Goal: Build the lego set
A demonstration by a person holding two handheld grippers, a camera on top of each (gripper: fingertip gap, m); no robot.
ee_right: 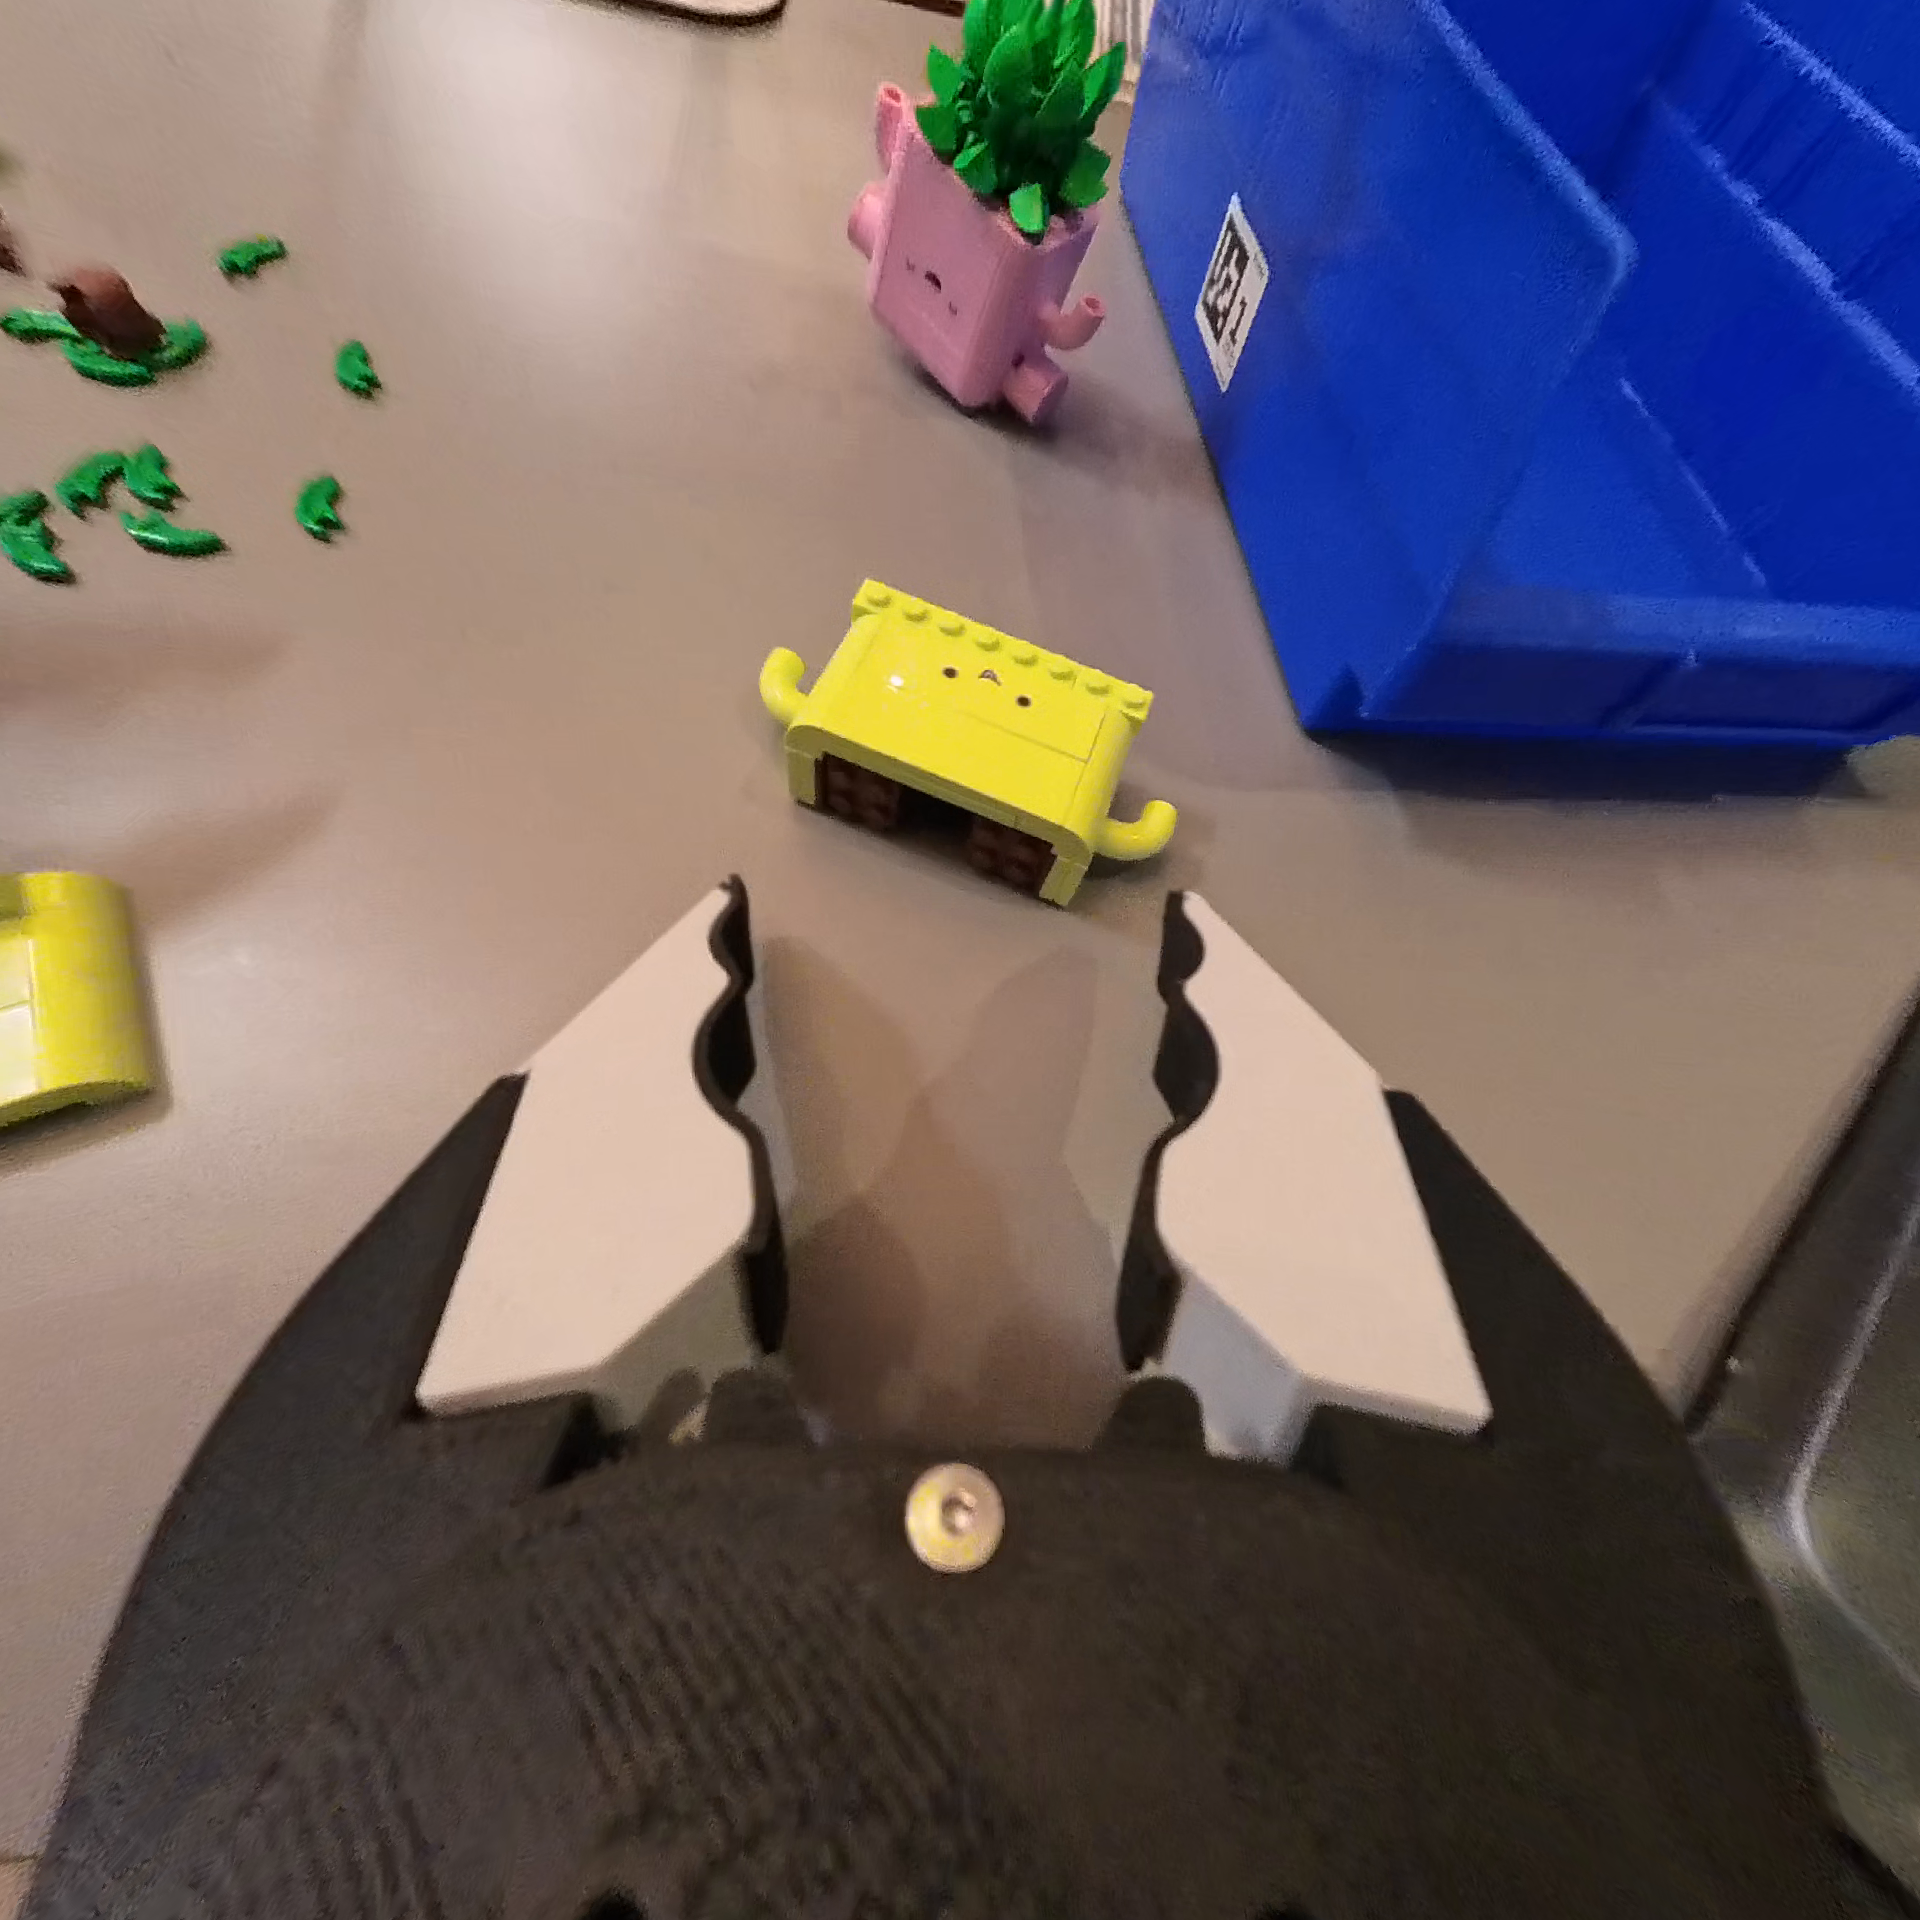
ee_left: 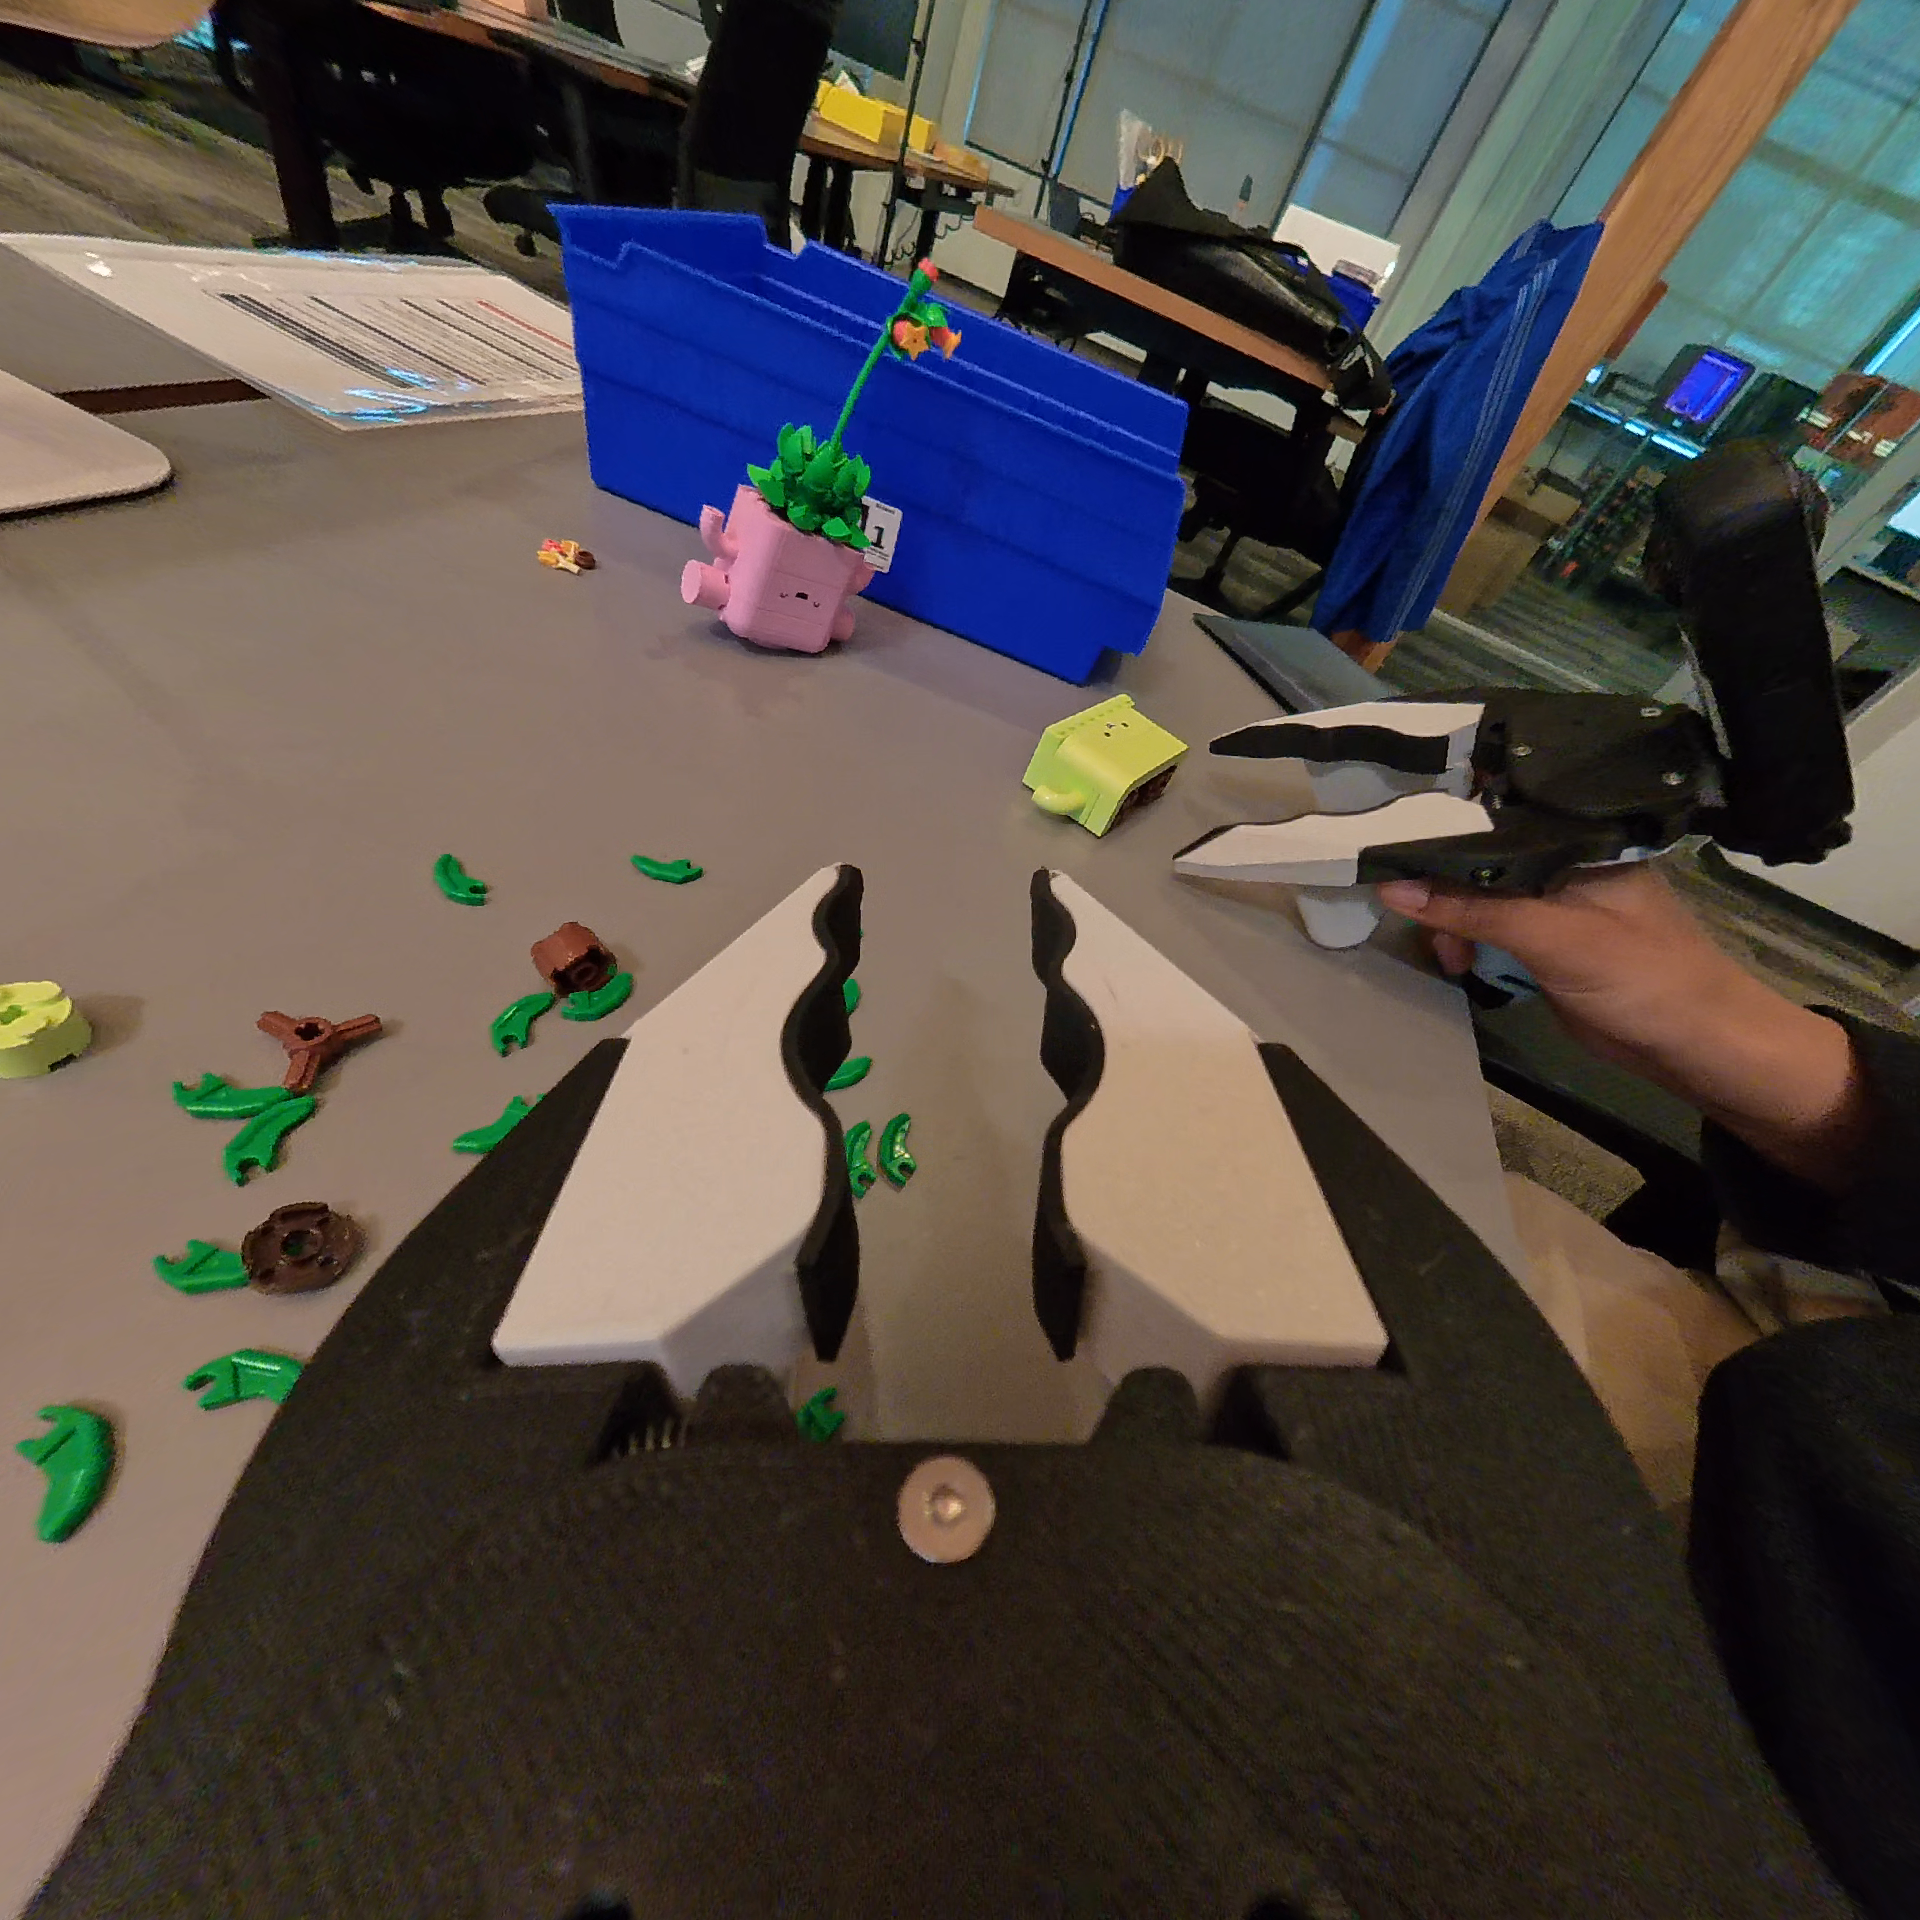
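Note:
A lime-green lego pot (ee_right: 961, 743) lies on its side on the grey table, just ahead of my right gripper (ee_right: 956, 904), which is open and empty. The pot also shows in the left wrist view (ee_left: 1103, 761), with the right gripper (ee_left: 1195, 800) close to its right. A pink lego pot with green leaves and a flower stalk (ee_left: 790, 566) stands by the blue bin; it also shows in the right wrist view (ee_right: 982, 260). My left gripper (ee_left: 945, 883) is open and empty above several loose green leaf pieces (ee_left: 878, 1148).
A blue plastic bin (ee_left: 883, 436) stands at the back, also in the right wrist view (ee_right: 1538, 364). Brown lego parts (ee_left: 301, 1247) and a lime round piece (ee_left: 36, 1029) lie at the left. A lime curved part (ee_right: 62, 997) lies left of the right gripper. A laminated sheet (ee_left: 343, 332) lies far left.

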